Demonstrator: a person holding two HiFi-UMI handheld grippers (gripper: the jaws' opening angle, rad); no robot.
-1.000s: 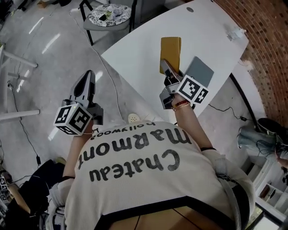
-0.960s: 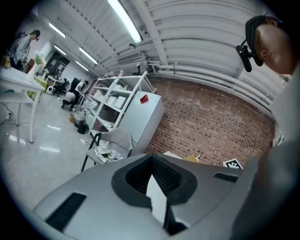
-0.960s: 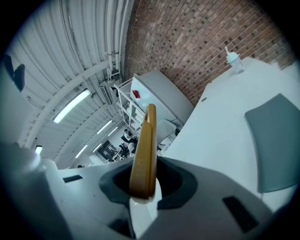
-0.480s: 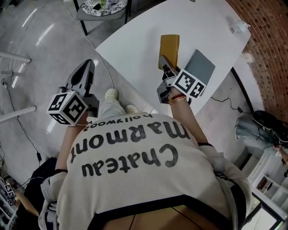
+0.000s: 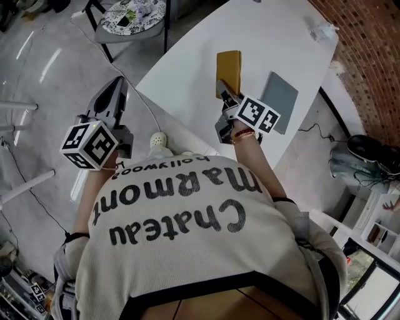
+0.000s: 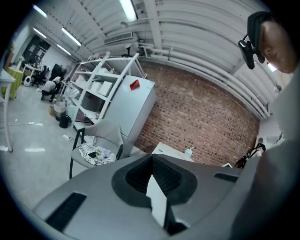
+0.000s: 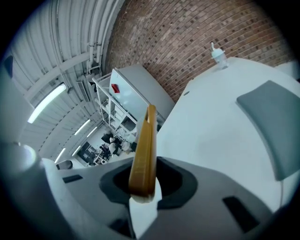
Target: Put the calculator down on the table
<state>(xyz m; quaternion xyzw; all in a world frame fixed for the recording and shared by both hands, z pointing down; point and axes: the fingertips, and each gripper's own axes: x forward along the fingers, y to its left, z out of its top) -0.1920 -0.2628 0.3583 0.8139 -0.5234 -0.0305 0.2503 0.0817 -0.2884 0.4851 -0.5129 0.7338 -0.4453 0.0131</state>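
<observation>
The calculator (image 5: 229,70) is a flat mustard-yellow slab held over the white table (image 5: 187,62). My right gripper (image 5: 224,89) is shut on its near end. In the right gripper view the calculator (image 7: 144,150) shows edge-on, sticking out from between the jaws of the right gripper (image 7: 143,187) above the tabletop (image 7: 211,117). Whether it touches the table I cannot tell. My left gripper (image 5: 117,86) hangs over the floor left of the table, its jaws together with nothing in them. The left gripper (image 6: 152,157) looks out toward a chair and a brick wall.
A grey pad (image 5: 279,102) lies on the table right of the calculator, the same grey pad (image 7: 276,126) at that view's right. A small bottle (image 7: 216,54) stands at the table's far end. A chair (image 5: 128,15) with a patterned seat stands beyond the table corner. A cable (image 5: 140,87) runs across the floor.
My right gripper has sunk a little toward the tabletop with the calculator still in it. My left gripper has drifted forward beside the table edge, still shut.
</observation>
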